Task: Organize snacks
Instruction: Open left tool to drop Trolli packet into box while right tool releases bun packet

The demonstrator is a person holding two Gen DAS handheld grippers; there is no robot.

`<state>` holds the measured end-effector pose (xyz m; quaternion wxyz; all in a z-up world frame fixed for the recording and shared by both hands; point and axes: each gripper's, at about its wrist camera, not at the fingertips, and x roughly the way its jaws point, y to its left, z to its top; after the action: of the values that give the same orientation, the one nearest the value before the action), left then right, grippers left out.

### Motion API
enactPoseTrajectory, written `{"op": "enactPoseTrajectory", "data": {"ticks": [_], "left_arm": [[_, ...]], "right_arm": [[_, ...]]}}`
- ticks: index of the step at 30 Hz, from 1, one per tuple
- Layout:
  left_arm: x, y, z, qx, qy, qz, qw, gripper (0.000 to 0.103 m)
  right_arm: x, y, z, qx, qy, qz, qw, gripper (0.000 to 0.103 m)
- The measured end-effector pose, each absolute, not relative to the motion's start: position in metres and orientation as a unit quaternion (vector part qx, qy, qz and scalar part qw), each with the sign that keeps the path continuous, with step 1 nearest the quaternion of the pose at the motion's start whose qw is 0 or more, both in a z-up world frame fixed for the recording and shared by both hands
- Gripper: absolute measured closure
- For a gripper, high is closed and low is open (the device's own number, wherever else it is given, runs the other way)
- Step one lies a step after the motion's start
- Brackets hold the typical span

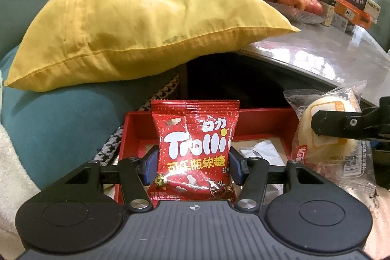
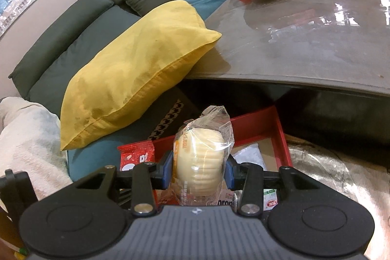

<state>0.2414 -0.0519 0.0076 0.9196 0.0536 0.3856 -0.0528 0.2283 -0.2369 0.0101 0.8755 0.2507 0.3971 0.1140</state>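
Left wrist view: the left gripper (image 1: pixel 194 163) is clamped on a gummy bag (image 1: pixel 195 152), held upright above the red box (image 1: pixel 265 120).
Same view, right edge: the right gripper's finger (image 1: pixel 341 124) presses a wrapped cake (image 1: pixel 331 138) just beside the gummy bag.
Right wrist view: the right gripper (image 2: pixel 198 171) is squeezing the cake (image 2: pixel 199 162) over the box (image 2: pixel 280 135); a white sachet (image 2: pixel 251 154) and other packets lie inside.
Progress: some snacks appear already boxed; these two are not yet set down.
Left to do: probably lowering both in and letting go.
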Motion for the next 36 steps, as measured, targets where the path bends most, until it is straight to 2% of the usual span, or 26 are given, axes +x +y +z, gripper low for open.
{"op": "enactPoseTrajectory", "data": {"ticks": [19,25,28,36], "left_arm": [[0.264,-0.068,-0.017,0.072,0.408,-0.039,0.909,0.038],[0.261,-0.070,-0.014,0.078,0.398,-0.035,0.913,0.026],[0.259,-0.067,-0.012,0.079,0.398,-0.034,0.914,0.025],[0.247,-0.065,-0.002,0.087,0.385,-0.034,0.918,0.021]], "right_arm": [[0.256,-0.233,-0.026,0.229,0.441,0.098,0.862,0.065],[0.259,-0.229,-0.032,0.221,0.453,0.098,0.858,0.061],[0.257,-0.228,-0.031,0.215,0.454,0.094,0.860,0.057],[0.243,-0.229,-0.020,0.205,0.450,0.089,0.865,0.056]]}}
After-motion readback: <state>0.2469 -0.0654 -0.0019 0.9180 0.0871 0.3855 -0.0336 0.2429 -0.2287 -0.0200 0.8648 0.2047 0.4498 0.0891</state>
